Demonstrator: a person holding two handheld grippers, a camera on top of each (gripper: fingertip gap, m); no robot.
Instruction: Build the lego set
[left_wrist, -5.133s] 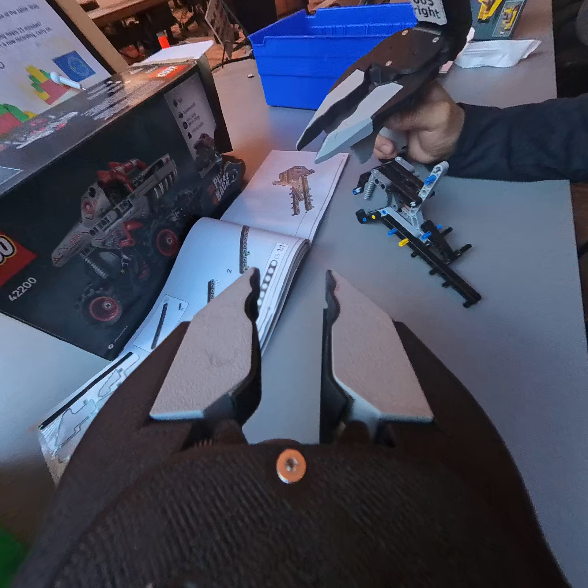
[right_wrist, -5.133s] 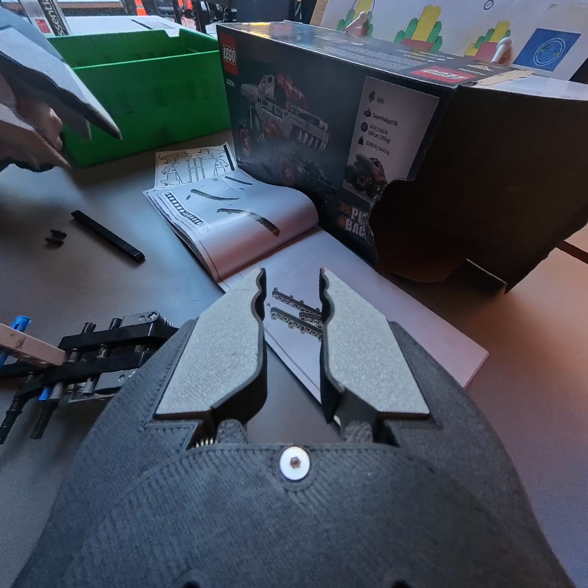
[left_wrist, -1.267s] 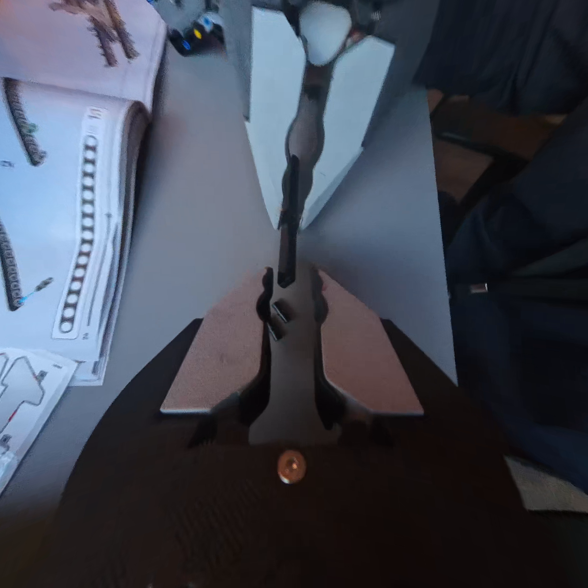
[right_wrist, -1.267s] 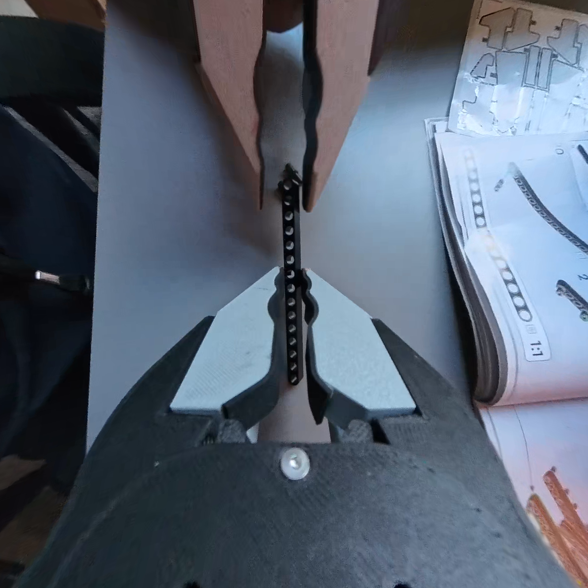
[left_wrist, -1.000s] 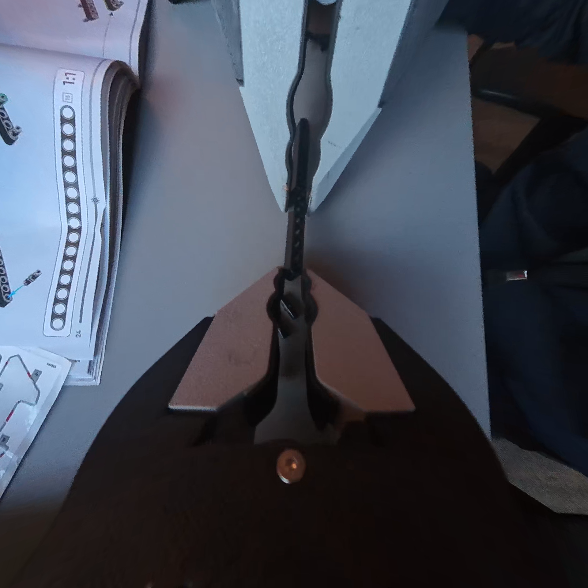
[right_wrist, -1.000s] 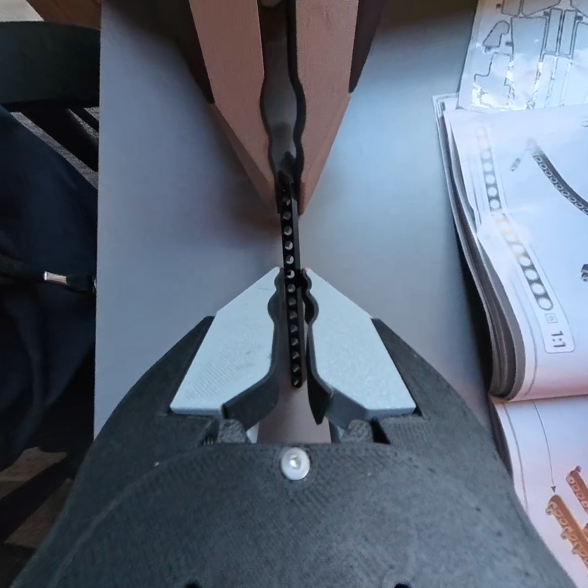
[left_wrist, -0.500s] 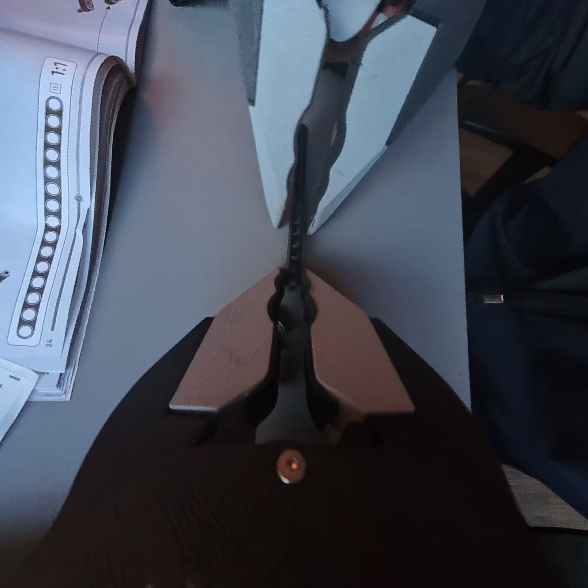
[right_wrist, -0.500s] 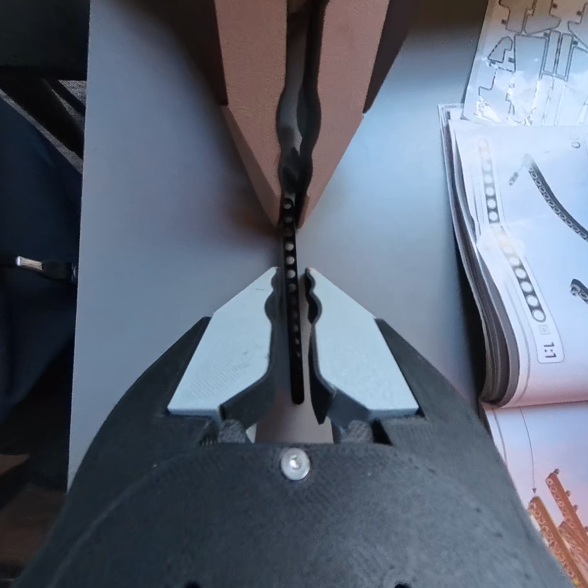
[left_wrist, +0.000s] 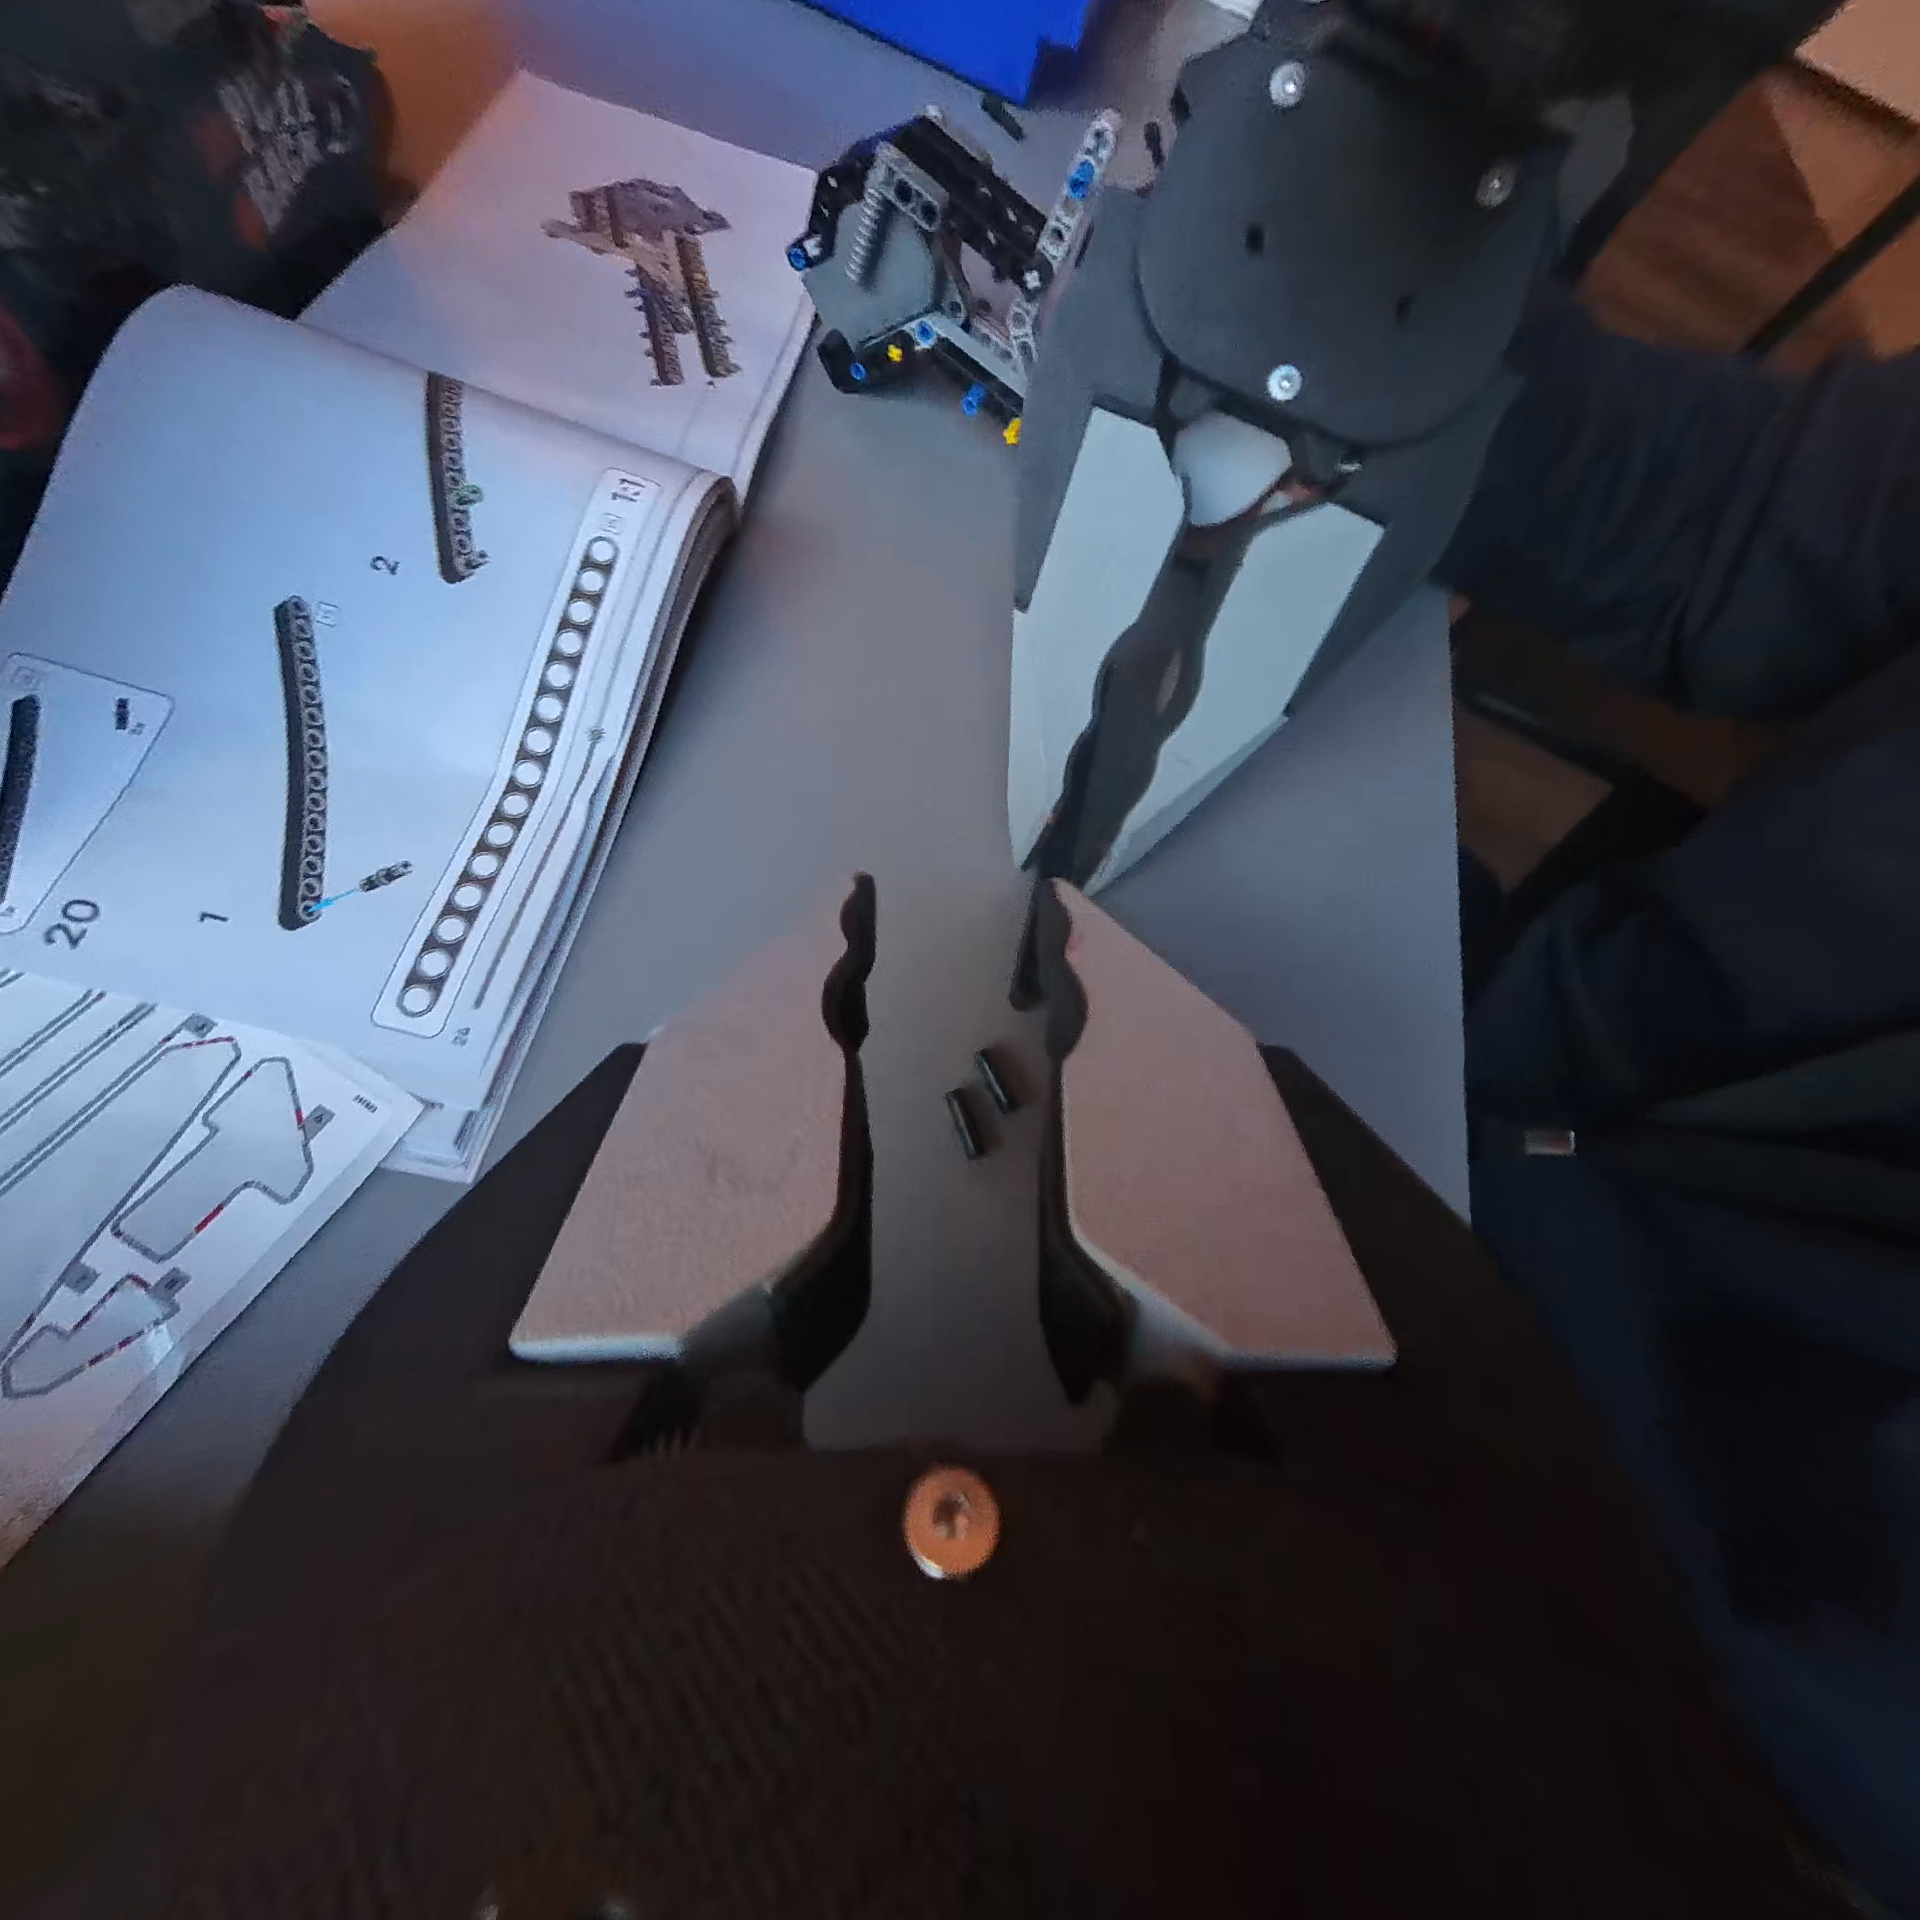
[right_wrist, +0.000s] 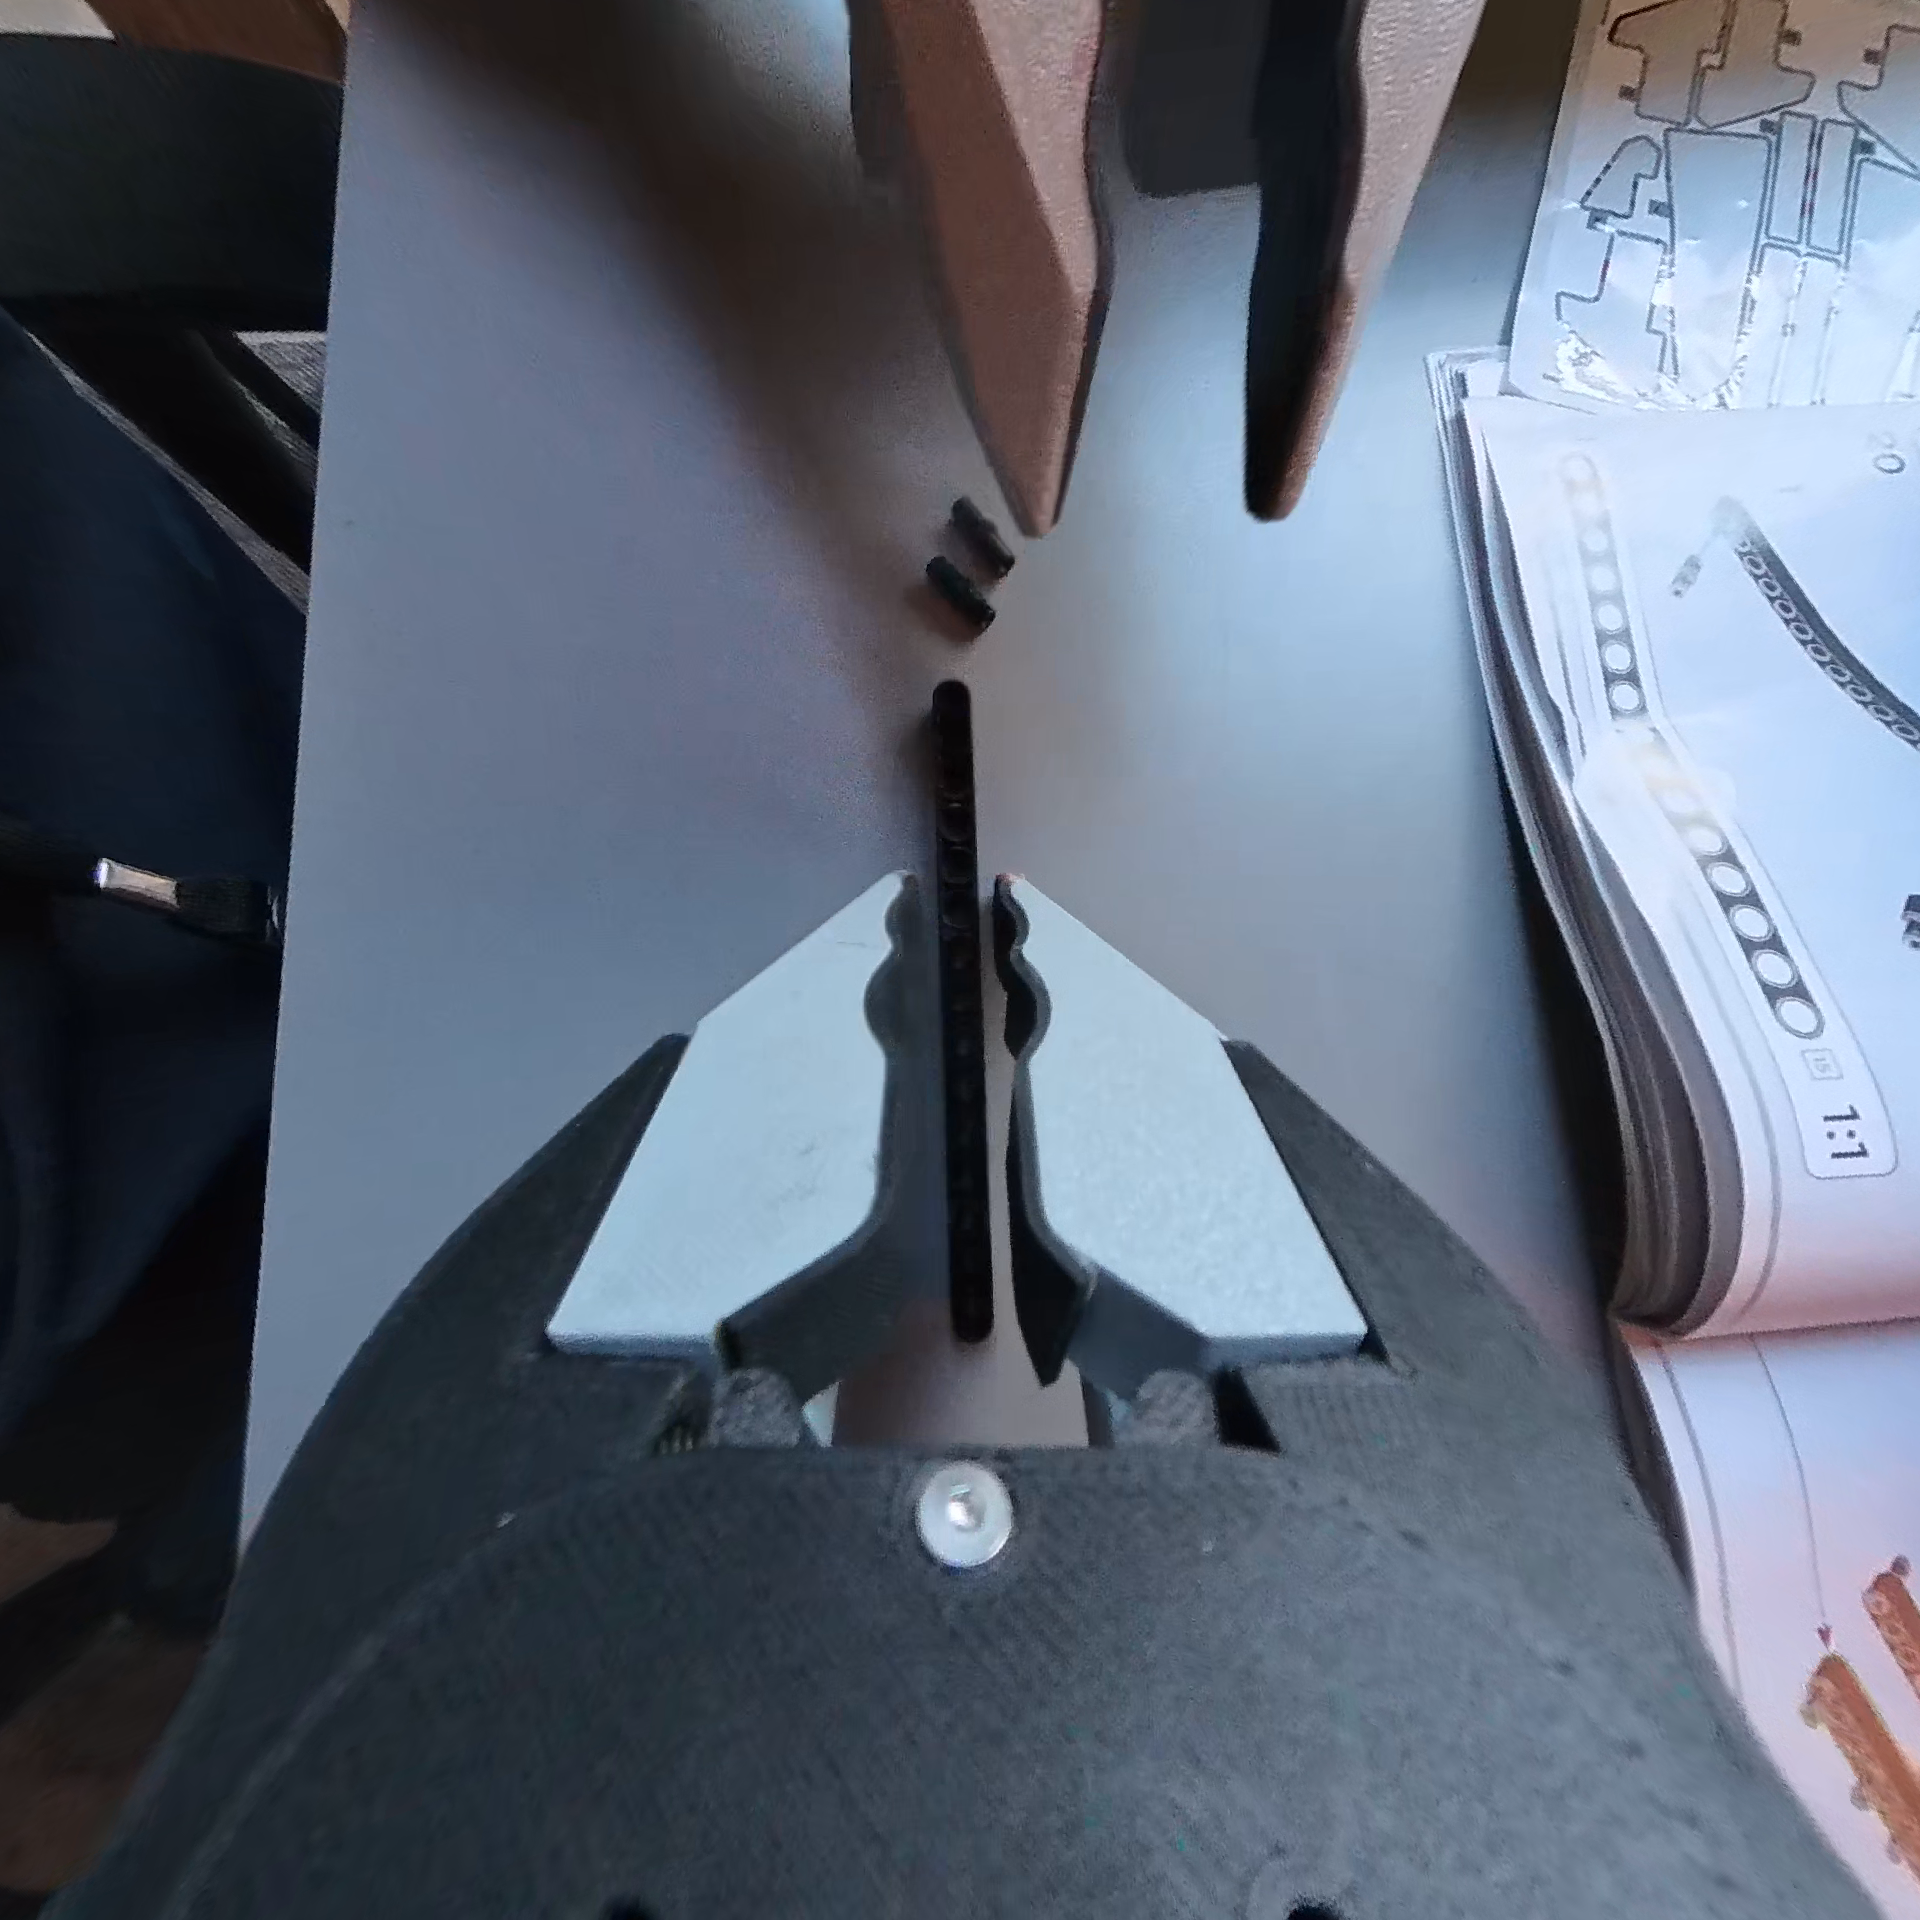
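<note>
My right gripper is shut on a long black holed beam, seen edge-on, which sticks out past the fingertips over the grey table. My left gripper is open and empty, facing the right gripper tip to tip; it shows at the top of the right wrist view. Two small black pins lie on the table between the left fingers; they also show in the right wrist view. The beam's end is beside my left gripper's right finger. A partly built black and grey chassis stands behind.
An open instruction booklet and a sticker sheet lie beside the work spot. A blue bin and the set's box stand farther back. The table edge and a person's dark clothing are close by.
My left gripper has opened, let go of the beam's far end and pulled back and tilted. The beam stays in my right gripper. The two pins now show on the table.
</note>
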